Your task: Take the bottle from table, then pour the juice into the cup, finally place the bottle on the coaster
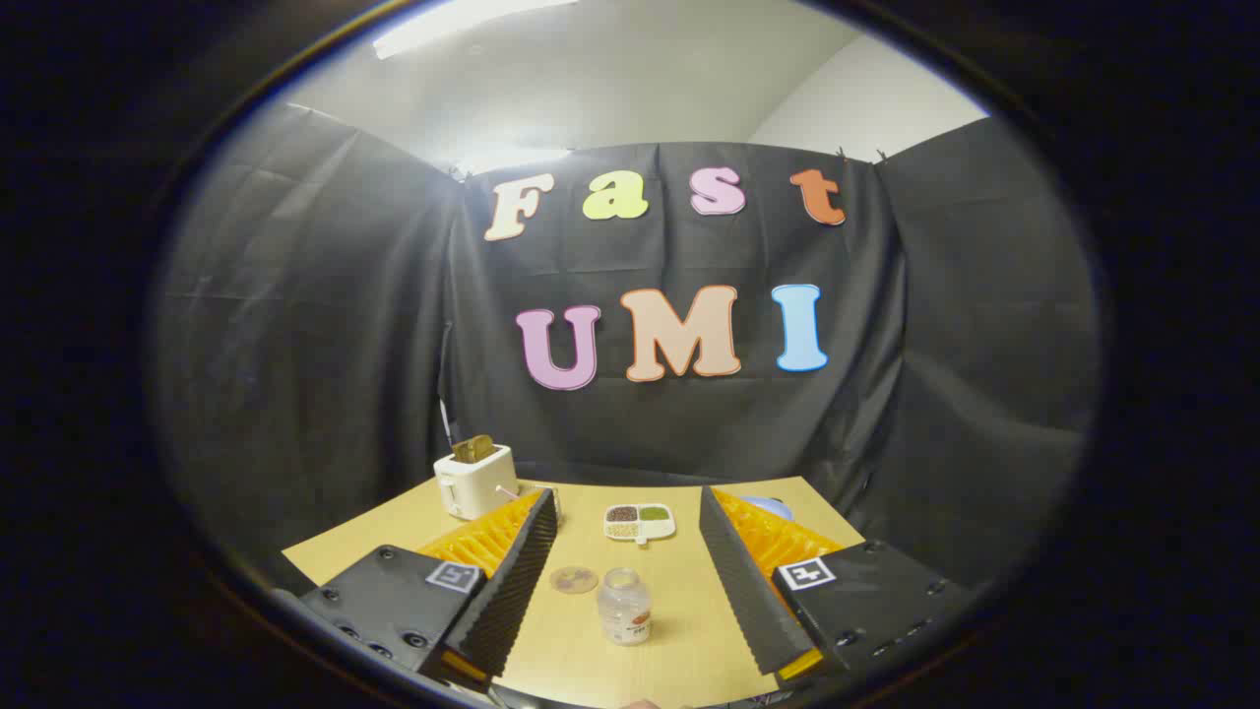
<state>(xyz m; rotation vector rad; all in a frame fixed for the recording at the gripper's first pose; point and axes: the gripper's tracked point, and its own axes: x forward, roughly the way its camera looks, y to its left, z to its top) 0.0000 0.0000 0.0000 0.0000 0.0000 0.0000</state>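
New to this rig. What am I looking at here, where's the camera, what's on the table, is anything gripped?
This is a handheld two-finger gripper, carried by a person, not a robot arm. The fisheye camera rides on it and looks forward along its fingers, which stand wide apart and hold nothing. Between them on the light wooden table stands a small clear plastic bottle. Just beside it lies a round translucent coaster. Beyond them sits a white divided dish of grains, and further off a white toaster with toast in it. A bluish object peeks past one finger; I cannot tell what it is.
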